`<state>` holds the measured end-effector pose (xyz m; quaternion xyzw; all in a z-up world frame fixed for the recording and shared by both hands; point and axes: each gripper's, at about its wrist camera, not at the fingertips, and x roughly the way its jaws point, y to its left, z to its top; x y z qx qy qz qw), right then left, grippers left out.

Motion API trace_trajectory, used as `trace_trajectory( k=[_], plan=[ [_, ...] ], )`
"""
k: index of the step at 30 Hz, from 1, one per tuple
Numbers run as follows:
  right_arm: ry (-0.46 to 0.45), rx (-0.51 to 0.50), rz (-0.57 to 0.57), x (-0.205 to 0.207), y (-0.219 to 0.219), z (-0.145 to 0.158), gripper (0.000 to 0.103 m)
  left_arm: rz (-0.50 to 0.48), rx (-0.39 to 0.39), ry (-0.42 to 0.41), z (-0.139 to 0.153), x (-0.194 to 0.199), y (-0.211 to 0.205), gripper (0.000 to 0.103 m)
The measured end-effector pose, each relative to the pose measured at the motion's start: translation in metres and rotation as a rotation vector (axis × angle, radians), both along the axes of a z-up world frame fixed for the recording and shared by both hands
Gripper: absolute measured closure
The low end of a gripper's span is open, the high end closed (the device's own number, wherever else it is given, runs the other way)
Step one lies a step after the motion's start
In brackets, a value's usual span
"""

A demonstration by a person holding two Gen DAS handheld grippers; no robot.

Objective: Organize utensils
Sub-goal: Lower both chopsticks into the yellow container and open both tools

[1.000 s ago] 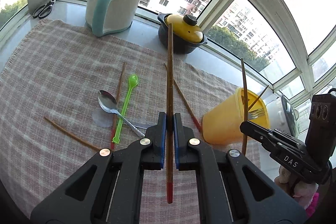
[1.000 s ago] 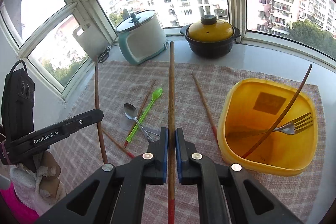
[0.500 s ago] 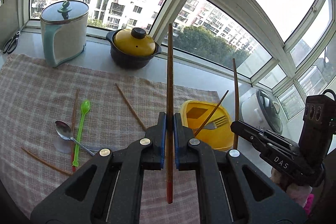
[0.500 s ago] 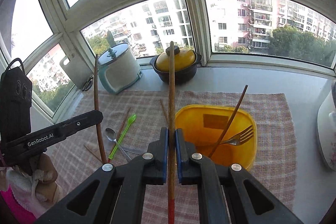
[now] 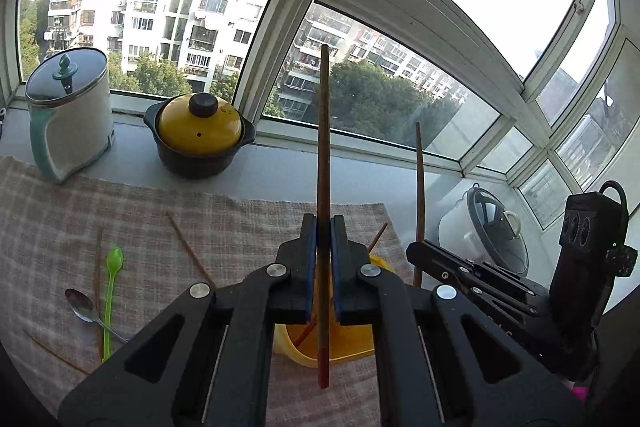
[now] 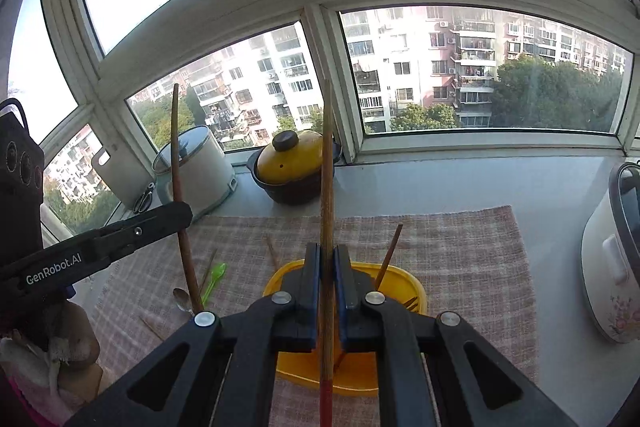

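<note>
My left claw [image 5: 323, 267] is pinching a chopstick [image 5: 324, 155] upright, red tip down. My right claw [image 6: 327, 281] is pinching a second chopstick [image 6: 327, 163] the same way; its red tip runs off the frame bottom. Both hang over the yellow tub [image 6: 404, 277], mostly hidden behind my fingers [image 6: 348, 291]. Inside it, one stick [image 6: 390, 255] leans out and only fork tines [image 6: 411, 302] peek. On the checked cloth [image 5: 240, 227] to the left lie a green spoon [image 5: 110, 291], metal spoon [image 5: 82, 303] w/ handle end hard to trace, and loose sticks [image 5: 188, 247], faint.
</note>
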<state>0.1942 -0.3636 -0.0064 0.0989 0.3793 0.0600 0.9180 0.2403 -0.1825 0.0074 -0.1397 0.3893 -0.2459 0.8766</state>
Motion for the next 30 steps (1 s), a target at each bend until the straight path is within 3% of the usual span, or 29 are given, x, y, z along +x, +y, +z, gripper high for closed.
trace_trajectory(
  k=[10, 14, 22, 30],
  plan=[
    [0.012, -0.045, -0.018, 0.035, -0.007, -0.017, 0.099, 0.009, 0.052, 0.004, -0.022, 0.022, -0.032, 0.099],
    [0.002, -0.096, -0.024, 0.038, -0.004, -0.023, 0.099, 0.015, 0.071, -0.005, -0.028, 0.023, -0.037, 0.099],
    [-0.019, -0.110, -0.037, 0.038, -0.005, -0.030, 0.099, 0.017, 0.111, -0.063, -0.035, 0.018, -0.047, 0.099],
    [-0.028, -0.098, -0.034, 0.035, -0.006, -0.040, 0.099, 0.010, 0.131, -0.070, -0.041, 0.013, -0.050, 0.099]
  ],
)
